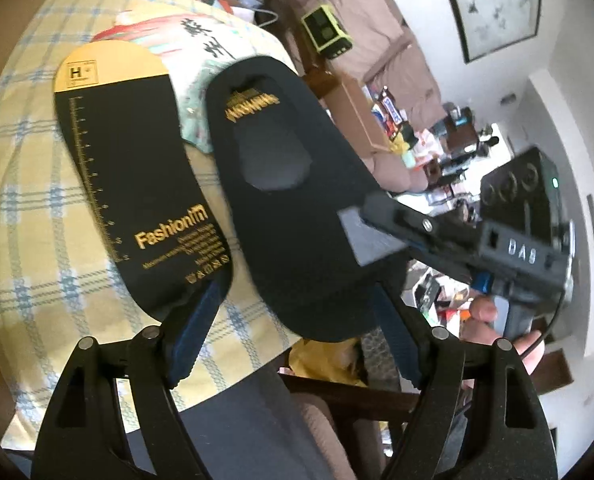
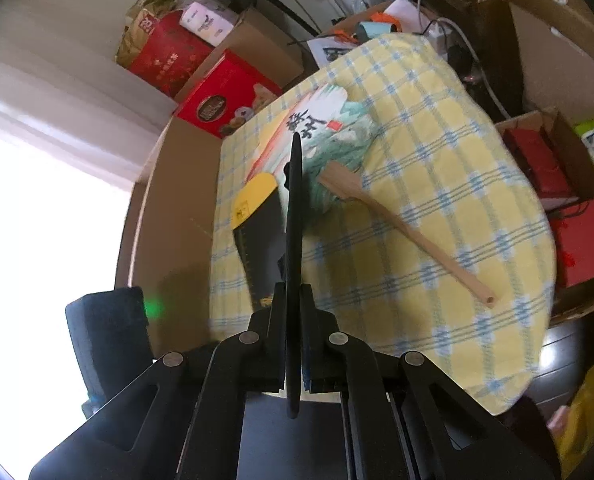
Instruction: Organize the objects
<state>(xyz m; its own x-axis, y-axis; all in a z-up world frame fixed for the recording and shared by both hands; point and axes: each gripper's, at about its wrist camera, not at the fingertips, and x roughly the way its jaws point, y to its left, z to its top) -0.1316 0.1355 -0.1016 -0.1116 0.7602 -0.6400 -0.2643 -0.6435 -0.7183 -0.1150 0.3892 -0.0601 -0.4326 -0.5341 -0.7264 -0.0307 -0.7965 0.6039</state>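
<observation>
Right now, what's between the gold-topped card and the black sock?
In the left wrist view, only the painted fan's edge and a strip of checked cloth show between the card and the sock.

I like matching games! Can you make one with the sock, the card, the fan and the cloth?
Things:
1. dark sock
2. black and gold card
3. paper fan
4. tablecloth

Descriptions:
A. yellow with blue checks
B. wooden handle
C. pinched in the right gripper, its jaws closed
D. lying flat, gold letters

Pairs: 1-C, 2-D, 3-B, 4-A
</observation>
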